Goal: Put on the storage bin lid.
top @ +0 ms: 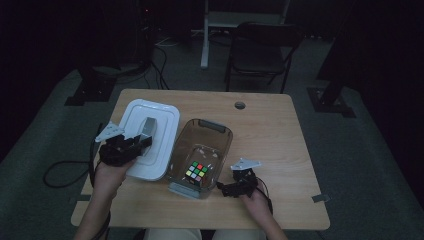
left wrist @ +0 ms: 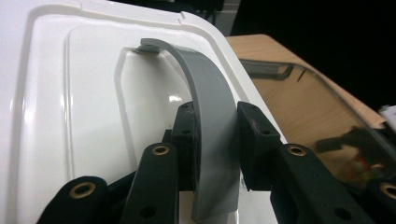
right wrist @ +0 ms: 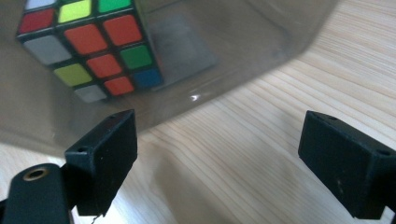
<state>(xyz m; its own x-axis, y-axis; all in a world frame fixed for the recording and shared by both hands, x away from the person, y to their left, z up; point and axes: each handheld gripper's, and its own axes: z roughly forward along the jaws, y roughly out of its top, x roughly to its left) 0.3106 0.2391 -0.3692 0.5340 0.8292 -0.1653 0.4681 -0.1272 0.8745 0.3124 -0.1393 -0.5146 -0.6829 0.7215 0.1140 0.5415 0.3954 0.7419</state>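
Grey plastic formed the arched handle [left wrist: 212,116] of the white container lid [top: 150,137], and the left gripper [left wrist: 215,140] was pinching that handle: one black pad pressed its left face, the other stood at its right face, with the strip running up between them. The lid lay flat on the wooden surface [top: 270,130], toward its left side, its handle standing upright along the lid's centre recess. In the high view the left gripper [top: 131,145] sat over the lid's near half, the person's left hand [top: 111,172] behind it.

Just beside the lid, on its right and touching or nearly touching it, stood the clear, smoke-tinted storage box [top: 202,155], open at the top, with a grey latch at its far end and another at its near end. A Rubik's cube [top: 197,171] rested on the box floor toward the near end. In the right gripper view the cube [right wrist: 88,46] was seen through the box wall [right wrist: 243,46], red, green, yellow, white and blue tiles showing.

The right gripper [right wrist: 224,158] stood with its jaws spread wide, holding nothing, low over bare wood and pointed at the box's side wall. In the high view the right gripper [top: 239,184] lay just right of the box's near corner, apart from it, with the person's right hand [top: 257,200] behind.
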